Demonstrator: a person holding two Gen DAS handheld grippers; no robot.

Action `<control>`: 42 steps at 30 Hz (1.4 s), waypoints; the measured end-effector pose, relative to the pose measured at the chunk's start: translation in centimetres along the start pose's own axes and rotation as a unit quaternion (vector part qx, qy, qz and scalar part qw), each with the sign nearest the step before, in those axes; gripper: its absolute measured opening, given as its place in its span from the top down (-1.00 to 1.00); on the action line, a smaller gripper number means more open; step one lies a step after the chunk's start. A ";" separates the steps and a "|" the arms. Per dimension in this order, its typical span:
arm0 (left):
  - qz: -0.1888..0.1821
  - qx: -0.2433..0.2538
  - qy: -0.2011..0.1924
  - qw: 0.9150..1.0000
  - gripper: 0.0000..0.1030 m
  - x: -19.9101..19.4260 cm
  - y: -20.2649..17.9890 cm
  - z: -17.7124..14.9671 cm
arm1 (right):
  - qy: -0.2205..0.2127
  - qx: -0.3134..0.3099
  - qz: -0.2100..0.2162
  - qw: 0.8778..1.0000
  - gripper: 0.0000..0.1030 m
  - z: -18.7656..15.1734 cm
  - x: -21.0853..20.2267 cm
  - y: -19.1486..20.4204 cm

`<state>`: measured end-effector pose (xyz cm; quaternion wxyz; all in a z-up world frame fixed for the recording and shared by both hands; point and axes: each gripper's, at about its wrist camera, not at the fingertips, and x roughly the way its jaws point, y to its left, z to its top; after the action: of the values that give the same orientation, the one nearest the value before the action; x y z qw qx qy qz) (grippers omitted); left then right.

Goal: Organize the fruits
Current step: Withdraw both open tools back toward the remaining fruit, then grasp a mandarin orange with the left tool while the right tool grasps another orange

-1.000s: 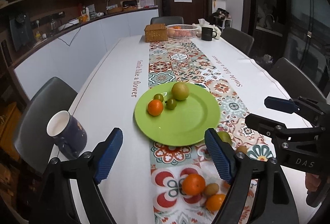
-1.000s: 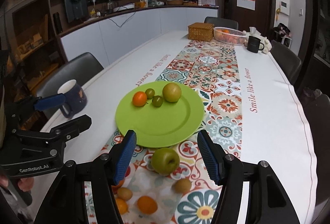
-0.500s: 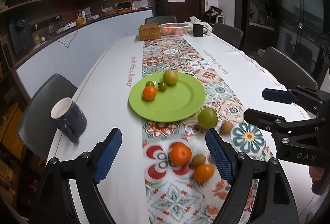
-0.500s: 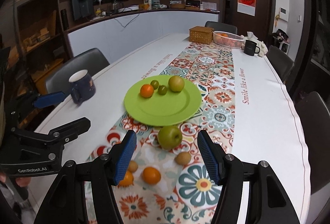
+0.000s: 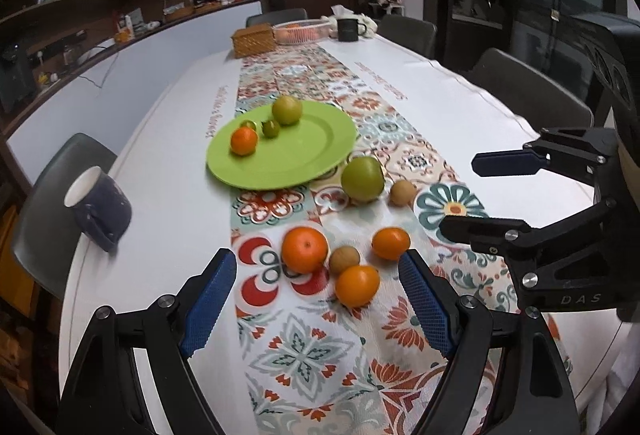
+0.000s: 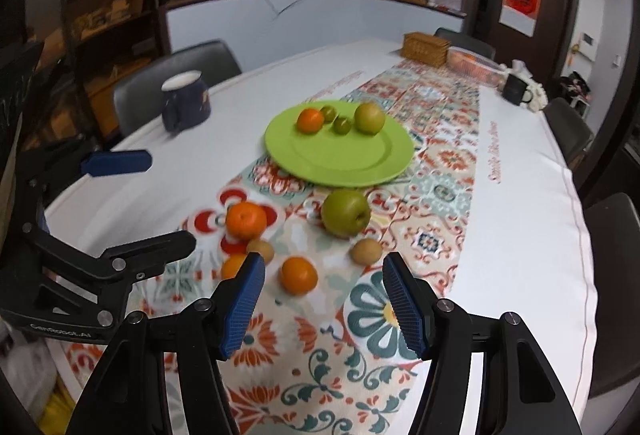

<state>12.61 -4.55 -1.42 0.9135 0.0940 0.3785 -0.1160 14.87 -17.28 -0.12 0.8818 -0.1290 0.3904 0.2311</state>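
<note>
Both grippers have pulled back toward the near end of the table, so all the loose fruit shows now. Left gripper (image 5: 316,299) and right gripper (image 6: 324,299) are both spread wide, holding nothing. Green plate (image 5: 304,159) holds four: one orange, two small green ones, one big green fruit. Off the plate (on the runner (image 5: 304,355)) sit six: one green apple (image 6: 346,213) stem dimple facing right, three oranges, two brown fruits.

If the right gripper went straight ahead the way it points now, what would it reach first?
Probably the small orange on the table runner, lying just ahead of the open right gripper, slightly left of centre. The brown kiwi-like fruit sits a little farther on. Depth is uncertain.
</note>
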 end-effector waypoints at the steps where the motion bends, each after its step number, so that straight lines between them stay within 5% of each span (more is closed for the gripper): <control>1: -0.002 0.003 0.003 1.000 -0.62 0.2 -0.1 -0.2 | 0.004 -0.004 0.002 1.000 -0.21 -0.1 0.2 0.0; 18: -0.047 0.018 0.063 0.997 -0.49 5.5 -0.2 -1.9 | 0.078 -0.066 0.023 0.995 -0.19 -1.6 6.0 0.8; 27: -0.075 -0.001 0.082 0.994 -0.18 7.2 0.0 -2.3 | 0.089 -0.075 0.039 0.992 -0.08 -1.2 8.0 0.8; 35: -0.106 -0.029 0.084 0.990 0.31 7.5 -0.3 -2.3 | 0.094 -0.056 0.058 0.992 0.11 -1.0 9.4 0.5; 42: -0.105 -0.034 0.083 0.990 0.34 7.5 -0.3 -2.3 | 0.092 -0.044 0.066 0.993 0.38 -1.2 9.5 0.8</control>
<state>16.10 -5.31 -8.42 0.8645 0.0315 0.4643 -0.1900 19.30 -14.20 -8.11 0.8185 -0.1625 0.4668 0.2929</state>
